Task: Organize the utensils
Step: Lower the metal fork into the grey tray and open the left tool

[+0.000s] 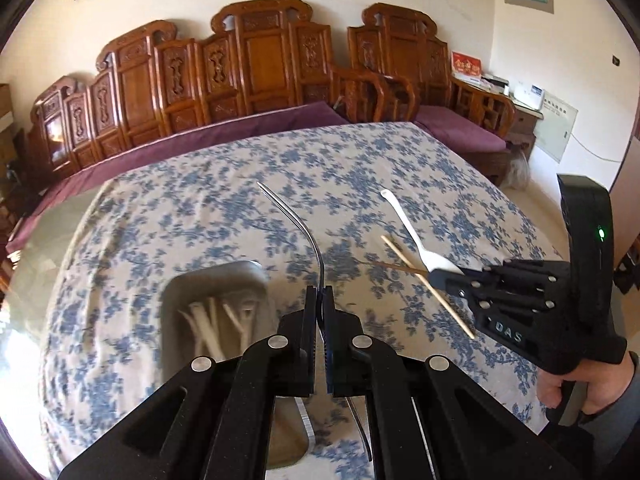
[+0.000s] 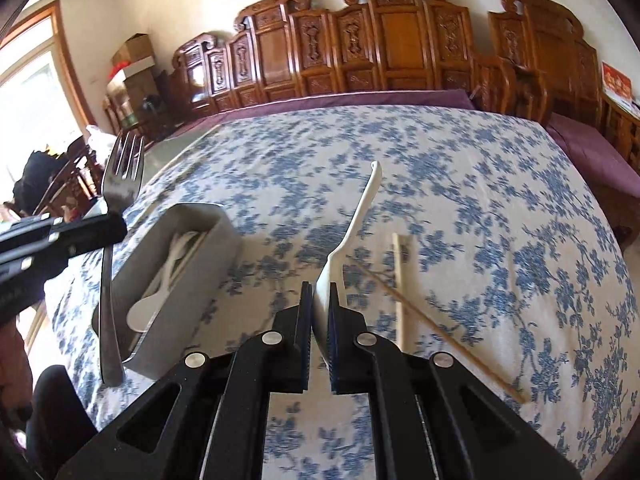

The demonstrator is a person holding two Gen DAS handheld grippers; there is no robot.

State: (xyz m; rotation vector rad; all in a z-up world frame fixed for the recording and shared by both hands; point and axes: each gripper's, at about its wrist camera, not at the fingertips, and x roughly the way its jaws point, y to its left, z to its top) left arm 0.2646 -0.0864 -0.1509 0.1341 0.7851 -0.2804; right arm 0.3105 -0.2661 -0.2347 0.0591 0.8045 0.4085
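Left hand-held gripper (image 1: 319,292): clenched on a metal fork (image 1: 298,224), pinched at mid-handle, tines pointed up and away, handle end hung below the jaws. In the right wrist view the fork was seen held clear of the cloth, in front of the near end of the tray.

Right hand-held gripper (image 2: 320,292): clenched on a white plastic spoon (image 2: 356,216). The bowl end was pinched between the pads, and the handle was pointed up and away, clear of the bench. In the left wrist view a hand (image 1: 568,390) was seen wrapped around that gripper's grip at the right edge.

Below and left of the jaws, a metal tray (image 2: 192,284) was seen on the blue floral tablecloth (image 2: 460,200) covering the bench. White plastic utensils (image 2: 168,280) were lying inside it along its length; one spoon bowl was visible at the near end. The exact count could not be told because of blur.

Right of the tray, two wooden chopsticks (image 2: 400,292) were lying on the cloth, crossed over each other near their far ends, apart from the tray and untouched by either gripper.

Beyond the bench, a purple seat cushion (image 2: 360,98) and a row of carved wooden chair backs (image 2: 400,36) were seen against a pale wall.
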